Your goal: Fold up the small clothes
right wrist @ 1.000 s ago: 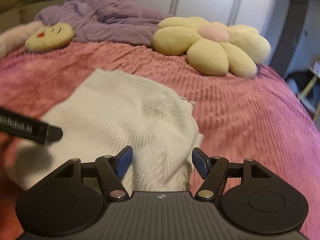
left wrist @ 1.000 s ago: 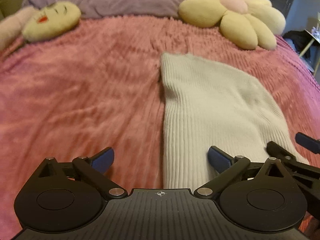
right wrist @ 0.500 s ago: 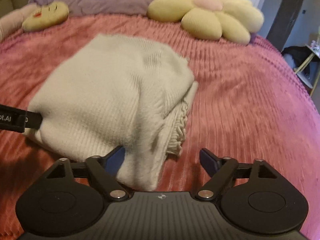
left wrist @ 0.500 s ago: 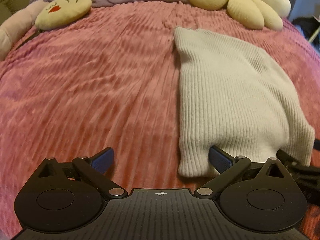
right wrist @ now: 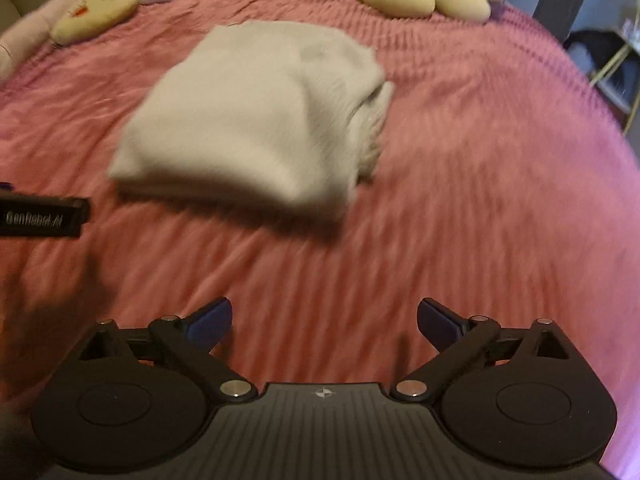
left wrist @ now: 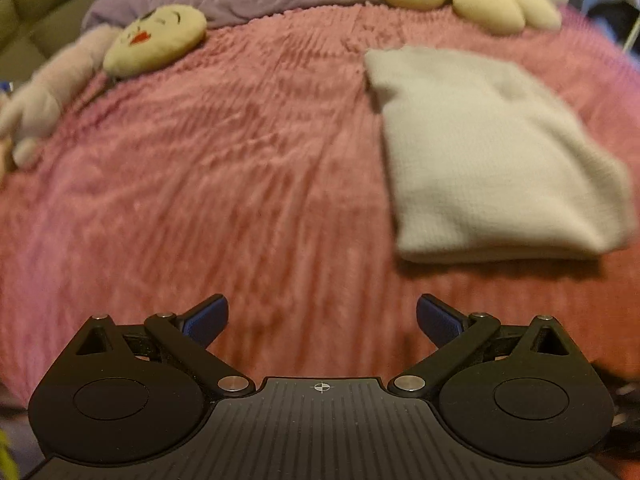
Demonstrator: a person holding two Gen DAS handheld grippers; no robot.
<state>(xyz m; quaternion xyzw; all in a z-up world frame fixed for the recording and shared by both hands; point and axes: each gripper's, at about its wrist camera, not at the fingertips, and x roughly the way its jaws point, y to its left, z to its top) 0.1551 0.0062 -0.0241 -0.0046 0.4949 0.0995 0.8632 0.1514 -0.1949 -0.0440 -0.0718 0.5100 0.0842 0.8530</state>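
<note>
Pink bedspread; folded cream garment, blurred; left gripper wide, right gripper opening, both empty.

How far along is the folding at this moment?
Done: the cream sweater lies folded in a compact stack on the pink bedspread. In hand: nothing; the left tongs are open and empty, and the right tongs are opening with nothing between them. Left: no other unfolded clothing shows here.
</note>
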